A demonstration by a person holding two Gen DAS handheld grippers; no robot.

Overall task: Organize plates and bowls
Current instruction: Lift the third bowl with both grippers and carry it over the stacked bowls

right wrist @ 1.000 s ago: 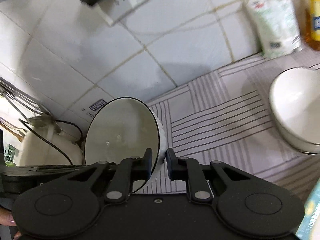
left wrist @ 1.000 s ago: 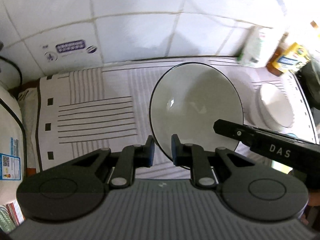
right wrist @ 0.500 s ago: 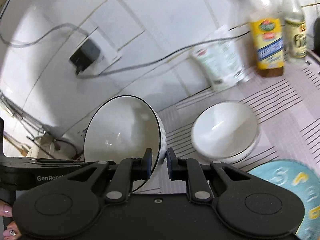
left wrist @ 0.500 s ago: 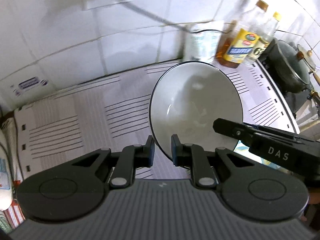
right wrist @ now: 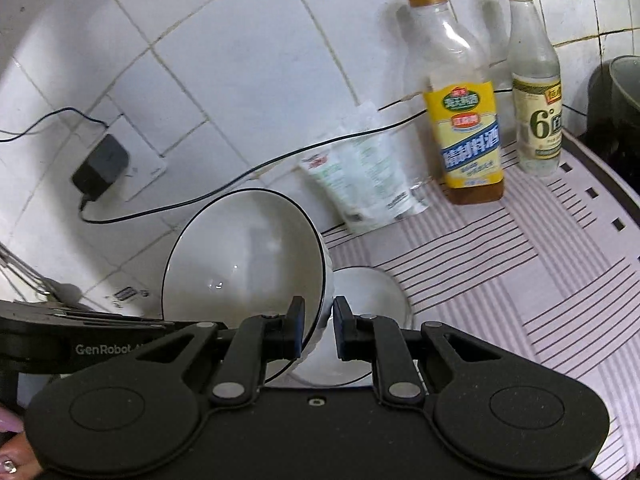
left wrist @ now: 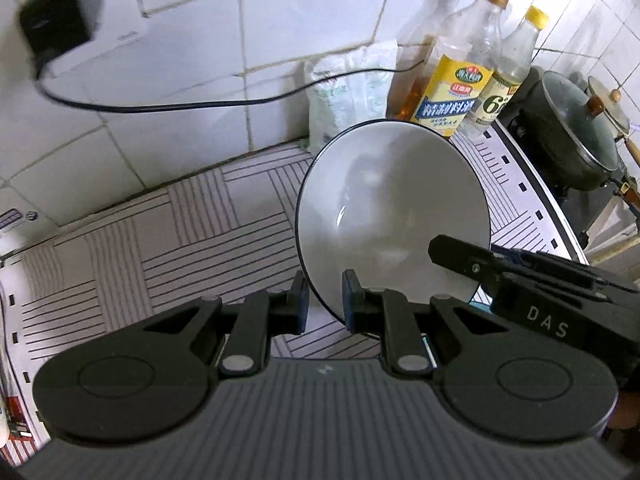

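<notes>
At far left of the left wrist view, a black charger point(left wrist: 56, 34) sits in a wall socket on the white tiled wall point(left wrist: 192, 80), and its black cable point(left wrist: 200, 107) runs rightward across the tiles. Below the wall lies a striped mat point(left wrist: 160, 240) covering the counter. Toward the centre, the left gripper point(left wrist: 323, 306) has its two fingers closed on the near rim of a black-rimmed white bowl point(left wrist: 394, 216), one finger inside the rim and one outside; the bowl is tilted steeply, raised clear of the mat, with its hollow facing the camera. Behind the bowl a white pouch point(left wrist: 352, 96) leans against the wall, followed by a yellow-labelled bottle point(left wrist: 456, 92) and a clear bottle point(left wrist: 508, 80) standing side by side. Further right, a dark pot with a glass lid point(left wrist: 572, 128) stands beyond the mat's edge. The body of the right gripper point(left wrist: 560, 300) enters from the right and overlaps the lower right part of the bowl. Seen from the right wrist view, the charger point(right wrist: 102, 168) is again at left, and the right gripper point(right wrist: 318, 334) clamps the same bowl point(right wrist: 244, 256) at its rim, the left finger inside and the right finger against the outer wall. Just right of and below the held bowl, a second white bowl point(right wrist: 368, 300) rests on the mat point(right wrist: 520, 280), partly hidden behind the fingers. The pouch point(right wrist: 368, 184), yellow-labelled bottle point(right wrist: 460, 112) and clear bottle point(right wrist: 534, 92) follow along the wall to the right.
</notes>
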